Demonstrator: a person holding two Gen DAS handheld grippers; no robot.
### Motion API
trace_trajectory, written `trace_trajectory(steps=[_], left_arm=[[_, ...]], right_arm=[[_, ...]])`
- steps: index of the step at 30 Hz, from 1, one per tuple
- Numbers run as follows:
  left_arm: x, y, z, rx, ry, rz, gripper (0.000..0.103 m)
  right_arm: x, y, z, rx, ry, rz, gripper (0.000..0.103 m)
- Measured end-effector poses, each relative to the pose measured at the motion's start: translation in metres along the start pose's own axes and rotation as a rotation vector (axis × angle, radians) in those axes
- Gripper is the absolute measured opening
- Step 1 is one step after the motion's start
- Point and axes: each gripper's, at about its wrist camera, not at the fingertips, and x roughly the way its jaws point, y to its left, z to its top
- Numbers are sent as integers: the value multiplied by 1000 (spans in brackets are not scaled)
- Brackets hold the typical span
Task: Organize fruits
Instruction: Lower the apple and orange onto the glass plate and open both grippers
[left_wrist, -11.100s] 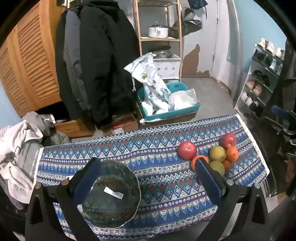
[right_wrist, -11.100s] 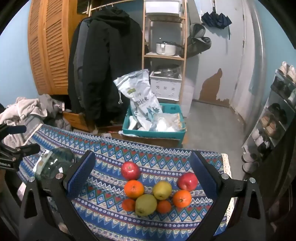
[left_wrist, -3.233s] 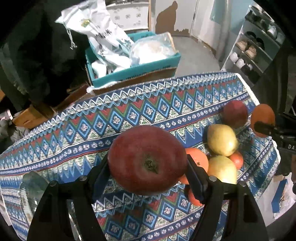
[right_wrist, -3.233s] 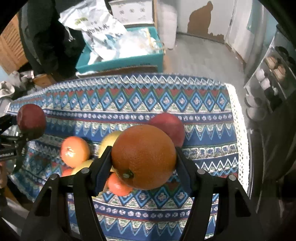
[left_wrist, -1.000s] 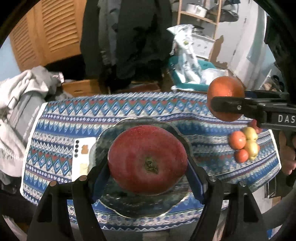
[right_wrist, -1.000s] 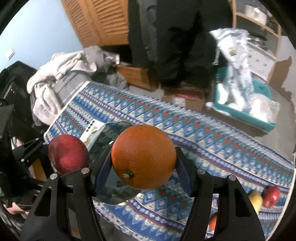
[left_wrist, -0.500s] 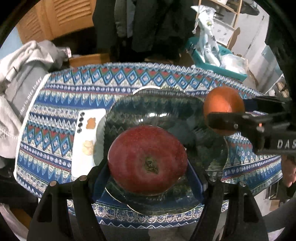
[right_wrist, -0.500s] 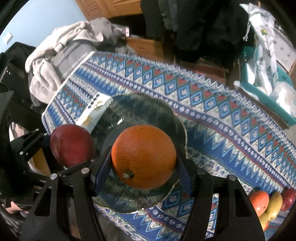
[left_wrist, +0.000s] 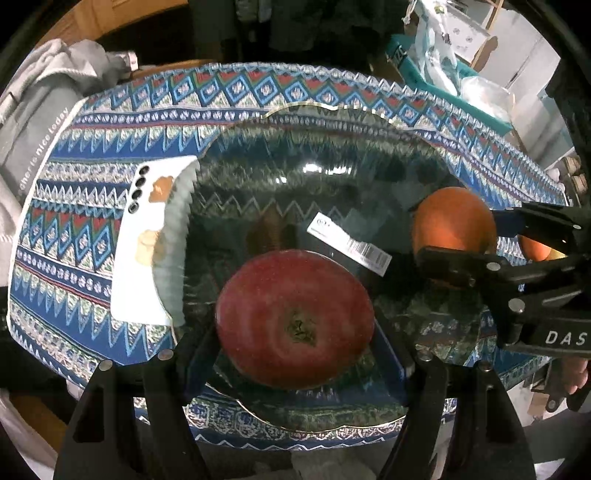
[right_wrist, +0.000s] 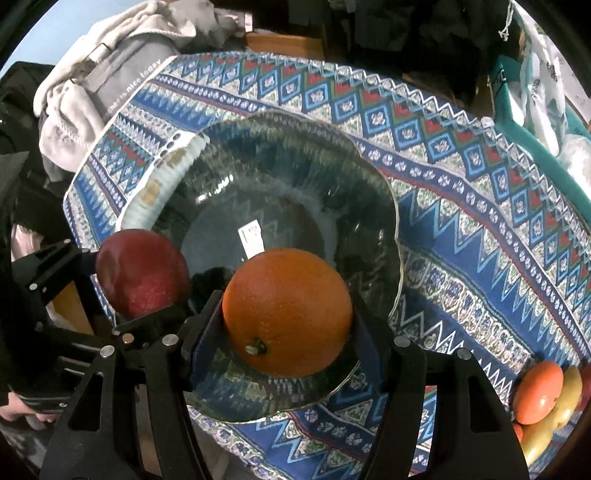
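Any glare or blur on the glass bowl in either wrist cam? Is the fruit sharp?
Left wrist: small white glare spots on the glass bowl, its ribbed wall smeared and distorting the tablecloth beneath; the apple is sharp. Right wrist: faint highlights on the bowl wall, streaky refraction, the orange crisp; fisheye bends the cloth edges and darkens the corners in both.

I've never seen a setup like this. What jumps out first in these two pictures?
Two fruits fill the view: a red apple clamped in the left gripper and an orange clamped in the right gripper, both held over a dark glass bowl. The bowl sits on a blue patterned tablecloth, with a white phone partly tucked under its left rim.
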Motion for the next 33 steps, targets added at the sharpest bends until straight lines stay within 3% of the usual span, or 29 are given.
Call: trace_trajectory(steps=[10, 15, 25, 33], left_arm=[[24, -7, -5, 26, 75, 25, 78], [14, -13, -5, 54, 38, 65, 78], [-13, -22, 1, 73, -3, 80, 78], [-32, -32, -4, 103, -46, 63, 80]], right_arm=[[-4, -5, 1, 37, -36, 39, 67], [-8, -9, -2, 58, -41, 49, 73], [-24, -5, -14, 56, -66, 67, 74], [-59, -14, -26, 73, -127, 47, 76]])
